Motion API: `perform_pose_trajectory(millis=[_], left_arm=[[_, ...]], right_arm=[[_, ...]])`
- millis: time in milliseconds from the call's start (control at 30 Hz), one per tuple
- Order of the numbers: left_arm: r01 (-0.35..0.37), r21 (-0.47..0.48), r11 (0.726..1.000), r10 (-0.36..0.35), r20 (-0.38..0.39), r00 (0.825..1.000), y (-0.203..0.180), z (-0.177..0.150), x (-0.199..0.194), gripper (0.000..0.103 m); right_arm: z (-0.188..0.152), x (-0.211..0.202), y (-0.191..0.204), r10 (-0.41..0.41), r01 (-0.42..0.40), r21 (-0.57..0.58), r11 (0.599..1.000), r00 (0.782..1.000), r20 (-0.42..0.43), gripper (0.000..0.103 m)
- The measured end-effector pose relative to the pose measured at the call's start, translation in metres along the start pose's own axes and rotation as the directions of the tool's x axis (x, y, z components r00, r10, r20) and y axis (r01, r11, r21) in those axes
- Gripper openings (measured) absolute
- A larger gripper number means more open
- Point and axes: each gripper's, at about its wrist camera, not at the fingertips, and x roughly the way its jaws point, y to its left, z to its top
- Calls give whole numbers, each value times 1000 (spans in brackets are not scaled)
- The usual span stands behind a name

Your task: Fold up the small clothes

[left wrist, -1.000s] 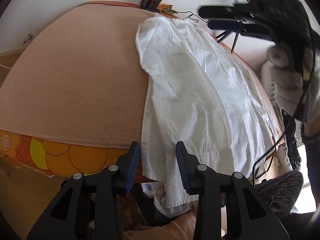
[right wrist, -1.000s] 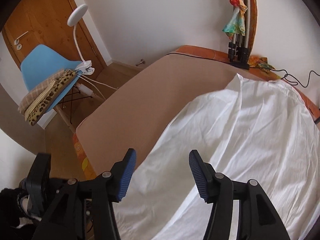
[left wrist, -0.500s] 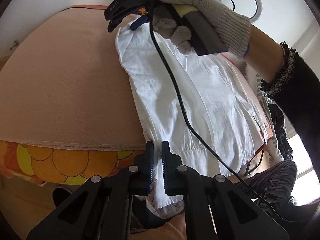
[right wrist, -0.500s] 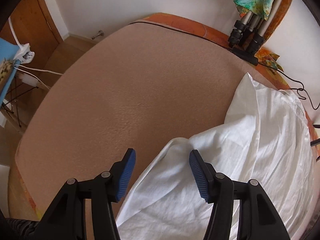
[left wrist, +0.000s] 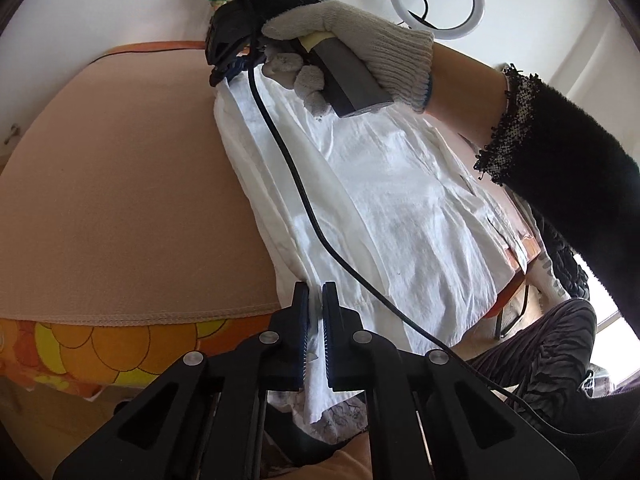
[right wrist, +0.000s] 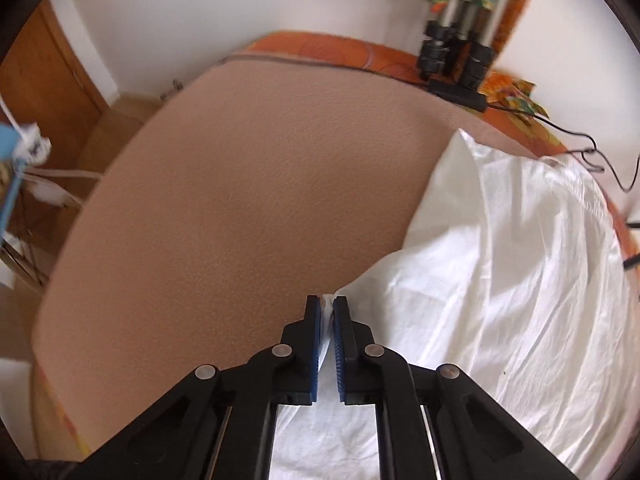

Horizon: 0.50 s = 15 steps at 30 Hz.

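White garment lies spread along the right side of the tan-covered tabletop, its hem spilling over the near edge. Left gripper is clamped on that hem at the near edge; right gripper, in a gloved hand, pinches the garment's far corner.

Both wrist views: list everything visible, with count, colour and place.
garment: one, white, right part of the pad
pad: one, beige, covers the table
patterned cloth: one, orange and yellow, under the pad
tripod legs: one bundle, black and grey, far edge
ring light: one, white, on the wall
cable: one, black, across the garment
left gripper: black, blue fingers, shut on the garment's near edge
right gripper: black, shut on its far corner
gloved hand: grey, holds the right gripper
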Motion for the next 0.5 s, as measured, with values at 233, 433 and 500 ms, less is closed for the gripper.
perform_pose_trajectory(millis=[233, 433, 500], left_arm=[[26, 88, 996, -26, -6, 1000, -31, 9, 6, 5], [75, 153, 985, -69, -42, 997, -64, 16, 21, 5], [83, 184, 979, -75, -48, 996, -76, 17, 25, 5]], right_arm=[[-33, -50, -63, 131, -153, 144, 978, 980, 150, 3], [-59, -69, -120, 133, -182, 233, 955, 968, 211, 3], [-67, -66, -136, 125, -180, 263, 948, 969, 211, 3]])
